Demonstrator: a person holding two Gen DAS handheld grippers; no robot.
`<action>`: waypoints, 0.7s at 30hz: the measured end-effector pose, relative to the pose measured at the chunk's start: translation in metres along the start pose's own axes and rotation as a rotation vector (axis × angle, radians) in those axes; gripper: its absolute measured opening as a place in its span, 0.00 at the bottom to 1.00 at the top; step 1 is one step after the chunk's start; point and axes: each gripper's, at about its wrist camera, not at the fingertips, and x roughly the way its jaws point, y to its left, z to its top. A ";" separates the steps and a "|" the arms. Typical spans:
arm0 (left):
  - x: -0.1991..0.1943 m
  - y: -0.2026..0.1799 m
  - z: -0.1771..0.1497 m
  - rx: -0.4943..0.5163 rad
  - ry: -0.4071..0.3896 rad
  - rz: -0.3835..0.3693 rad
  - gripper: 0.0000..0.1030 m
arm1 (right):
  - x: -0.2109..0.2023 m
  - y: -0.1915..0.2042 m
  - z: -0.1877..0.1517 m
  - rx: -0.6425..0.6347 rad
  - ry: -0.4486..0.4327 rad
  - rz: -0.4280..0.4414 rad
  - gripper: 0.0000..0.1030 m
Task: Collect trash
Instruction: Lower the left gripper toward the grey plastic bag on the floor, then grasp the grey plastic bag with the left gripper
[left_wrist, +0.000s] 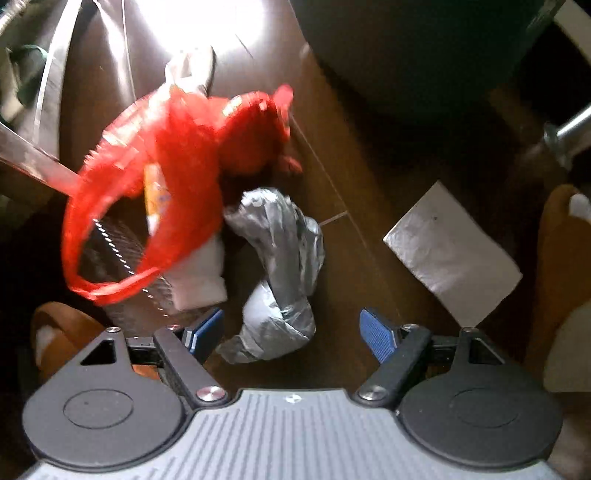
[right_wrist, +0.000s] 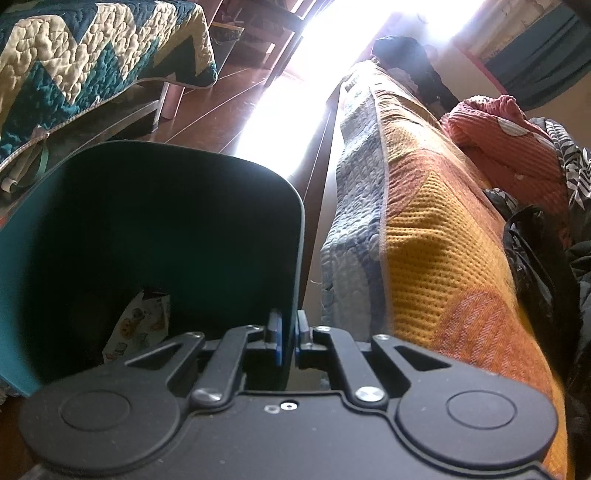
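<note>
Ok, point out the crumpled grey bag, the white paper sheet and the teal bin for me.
crumpled grey bag (left_wrist: 275, 236), left wrist view, upper bulge.
white paper sheet (left_wrist: 452, 251), left wrist view, centre of the sheet.
teal bin (right_wrist: 155, 221), right wrist view, inner back wall.

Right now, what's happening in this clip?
A person is picking up litter from a wooden floor. The left hand-held gripper hangs open over a crumpled grey bag, beside a red net bag and white paper. The right hand-held gripper is clamped on a teal bin's rim.
</note>
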 end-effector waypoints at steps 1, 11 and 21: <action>0.006 -0.001 -0.001 -0.004 0.010 -0.007 0.78 | 0.001 0.000 0.001 0.003 0.001 0.001 0.04; 0.042 -0.003 -0.011 -0.013 0.075 0.016 0.78 | -0.001 0.004 0.001 -0.003 0.002 -0.003 0.05; 0.045 0.000 -0.013 -0.044 0.048 -0.009 0.49 | 0.000 0.003 0.002 0.002 -0.002 0.000 0.05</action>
